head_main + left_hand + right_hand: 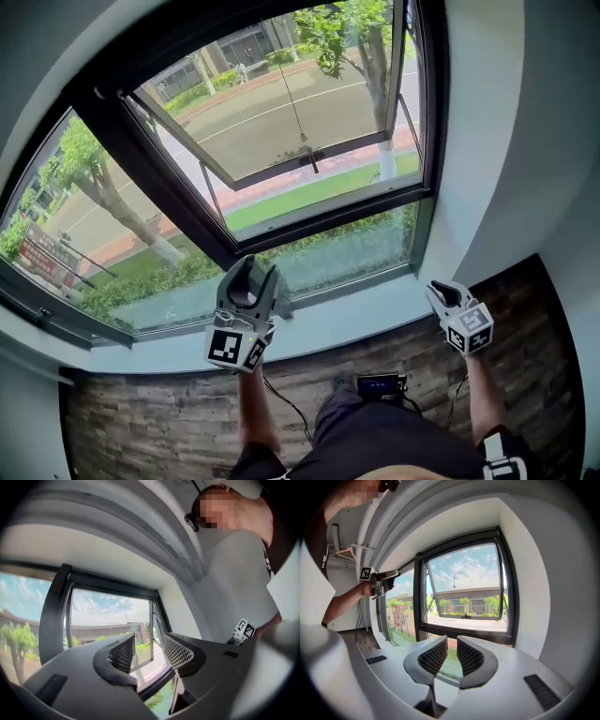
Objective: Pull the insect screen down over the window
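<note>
Left gripper (pixel 262 273) and right gripper (pixel 438 290), jaws parted, face the window (pixel 281 122).

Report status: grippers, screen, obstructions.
Left gripper open, empty. Right gripper open, empty, near the sill. Screen not down; pull cord hangs free in the window, untouched. Nothing seen in the way.

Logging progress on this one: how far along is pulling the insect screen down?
Done: nothing; the window shows uncovered. In hand: nothing; left gripper and right gripper hover open and empty, touching nothing. Left: likely grasp the hanging cord and pull down.
</note>
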`<state>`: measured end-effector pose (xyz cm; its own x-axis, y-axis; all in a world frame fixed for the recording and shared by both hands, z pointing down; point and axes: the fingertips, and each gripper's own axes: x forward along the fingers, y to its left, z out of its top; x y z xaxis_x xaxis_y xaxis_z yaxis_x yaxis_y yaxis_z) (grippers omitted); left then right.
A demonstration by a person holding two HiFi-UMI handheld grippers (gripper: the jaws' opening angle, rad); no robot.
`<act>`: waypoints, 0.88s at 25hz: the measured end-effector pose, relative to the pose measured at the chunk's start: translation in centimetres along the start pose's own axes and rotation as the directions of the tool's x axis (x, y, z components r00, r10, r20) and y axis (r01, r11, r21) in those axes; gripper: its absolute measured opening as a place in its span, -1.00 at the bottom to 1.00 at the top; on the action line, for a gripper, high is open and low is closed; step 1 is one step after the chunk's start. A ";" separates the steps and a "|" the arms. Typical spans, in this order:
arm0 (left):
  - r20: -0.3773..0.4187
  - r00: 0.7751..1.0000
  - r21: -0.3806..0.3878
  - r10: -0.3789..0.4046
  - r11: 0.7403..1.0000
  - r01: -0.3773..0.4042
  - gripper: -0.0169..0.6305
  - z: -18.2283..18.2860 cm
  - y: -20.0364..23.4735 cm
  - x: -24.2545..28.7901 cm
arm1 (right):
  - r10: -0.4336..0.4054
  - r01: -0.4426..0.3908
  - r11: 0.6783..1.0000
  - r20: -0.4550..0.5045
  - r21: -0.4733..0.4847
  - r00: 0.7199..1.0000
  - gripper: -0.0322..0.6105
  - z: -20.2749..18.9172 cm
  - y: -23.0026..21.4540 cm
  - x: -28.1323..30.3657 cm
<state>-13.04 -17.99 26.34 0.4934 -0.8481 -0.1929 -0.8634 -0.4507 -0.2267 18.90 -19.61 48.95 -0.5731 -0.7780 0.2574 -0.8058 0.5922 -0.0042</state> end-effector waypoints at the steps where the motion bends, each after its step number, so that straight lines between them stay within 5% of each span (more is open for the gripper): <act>1: -0.003 1.000 0.075 0.011 0.997 -0.010 -0.36 0.8 1.1 1.3 | 0.001 0.000 0.998 0.007 -0.061 1.000 -0.70 1.8 -0.9 0.8; 5: 0.044 0.998 0.329 0.036 0.943 -0.049 -0.36 4.7 5.8 6.0 | -0.052 0.070 0.958 0.073 -0.280 0.996 -0.70 10.6 -4.3 3.4; 10: 0.096 0.993 0.499 0.068 0.860 -0.107 -0.36 9.2 10.8 9.9 | -0.101 0.172 0.886 0.184 -0.430 0.978 -0.70 21.1 -5.4 5.0; 17: 0.266 0.963 0.723 -0.050 0.670 -0.166 -0.36 20.1 15.9 10.0 | -0.063 0.236 0.828 0.335 -0.508 0.940 -0.70 35.2 -1.2 5.4; 22: 0.357 0.934 0.681 -0.018 0.689 -0.247 -0.36 19.7 17.8 14.6 | -0.101 0.294 0.774 0.349 -0.561 0.932 -0.70 39.7 -3.3 8.1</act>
<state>-19.19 -32.88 0.64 0.5142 -0.6846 -0.5167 -0.6453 0.0881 -0.7588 10.94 -36.22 12.66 -0.5048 -0.8577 -0.0971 -0.7085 0.3475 0.6142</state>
